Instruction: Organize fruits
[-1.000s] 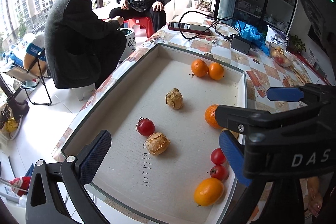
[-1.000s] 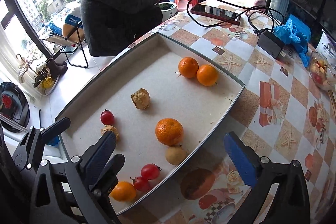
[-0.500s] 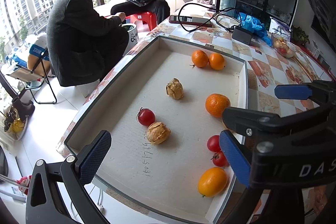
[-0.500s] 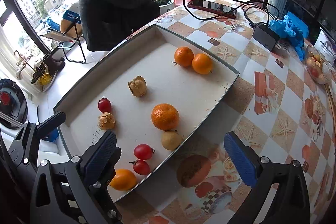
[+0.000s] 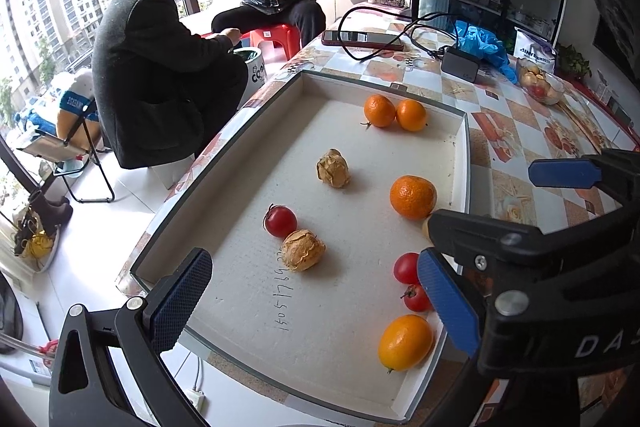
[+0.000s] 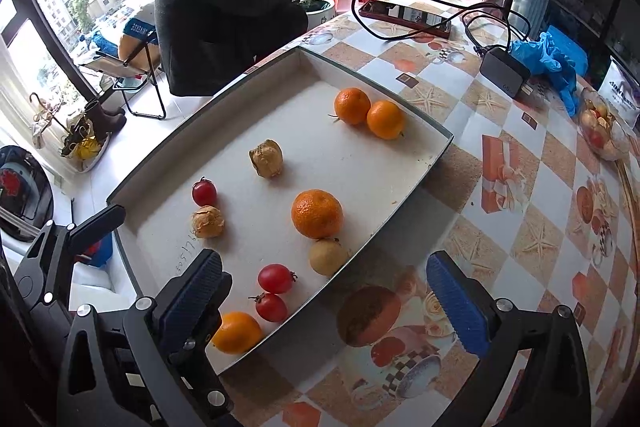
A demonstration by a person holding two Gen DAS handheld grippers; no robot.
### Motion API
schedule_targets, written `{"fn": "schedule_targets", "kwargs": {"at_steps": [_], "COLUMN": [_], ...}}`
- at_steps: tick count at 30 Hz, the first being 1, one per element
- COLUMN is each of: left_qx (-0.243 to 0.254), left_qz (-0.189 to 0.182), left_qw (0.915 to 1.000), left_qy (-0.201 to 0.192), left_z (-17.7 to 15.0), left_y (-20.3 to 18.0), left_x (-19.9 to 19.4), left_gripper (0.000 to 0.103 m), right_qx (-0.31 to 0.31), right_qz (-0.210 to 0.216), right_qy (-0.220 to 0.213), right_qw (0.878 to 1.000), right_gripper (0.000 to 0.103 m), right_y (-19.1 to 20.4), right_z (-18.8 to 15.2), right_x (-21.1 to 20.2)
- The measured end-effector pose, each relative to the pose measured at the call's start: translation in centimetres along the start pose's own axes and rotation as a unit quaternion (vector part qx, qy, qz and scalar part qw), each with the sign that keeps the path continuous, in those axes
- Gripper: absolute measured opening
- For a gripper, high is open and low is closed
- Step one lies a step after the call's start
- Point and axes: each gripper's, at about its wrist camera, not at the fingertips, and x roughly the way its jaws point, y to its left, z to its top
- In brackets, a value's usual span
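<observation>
A white tray [image 5: 464,147] [image 6: 404,203] holds loose fruit. Two oranges [image 5: 394,113] [image 6: 368,113] touch at the far end. A mandarin [image 5: 413,197] [image 6: 317,213] rests against a pale round fruit [image 6: 328,257] by the right wall. Two husked brown fruits [image 5: 333,168] [image 5: 303,250] lie mid-tray, the nearer one beside a cherry tomato [image 5: 281,221]. Two more tomatoes [image 5: 406,268] [image 6: 275,278] and a small orange [image 5: 405,342] [image 6: 237,331] sit at the near right. My left gripper [image 5: 314,307] hangs open over the tray's near end. My right gripper [image 6: 326,301] is open above the tray's right wall, holding nothing.
On the patterned tablecloth beyond the tray lie a phone [image 5: 362,39], black cables, a charger [image 5: 460,64], blue gloves [image 5: 484,47] and a glass bowl of fruit [image 5: 540,89]. Two people [image 5: 160,75] sit past the table's far-left edge, near a folding stool [image 5: 76,155].
Both grippers have drawn back and up a little, so the tray sits higher in each view. The fruit has not moved. The far person has raised both hands.
</observation>
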Motion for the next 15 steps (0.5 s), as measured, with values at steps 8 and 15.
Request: {"fn": "schedule_targets", "kwargs": {"at_steps": [8, 15], "left_qx": [0.0, 0.006], "left_qz": [0.003, 0.005], "left_qw": [1.0, 0.9999], "left_qy": [0.004, -0.014], "left_z": [-0.1, -0.1], "left_y": [-0.2, -0.5], "left_x": [-0.2, -1.2], "left_gripper": [0.103, 0.103], "right_qx": [-0.006, 0.001], "right_qz": [-0.006, -0.002], "right_qy": [-0.006, -0.009], "right_qw": [1.0, 1.0], "right_gripper": [0.103, 0.103], "right_y": [0.0, -0.4], "right_z": [-0.3, -0.7], "right_x": [-0.6, -1.1]}}
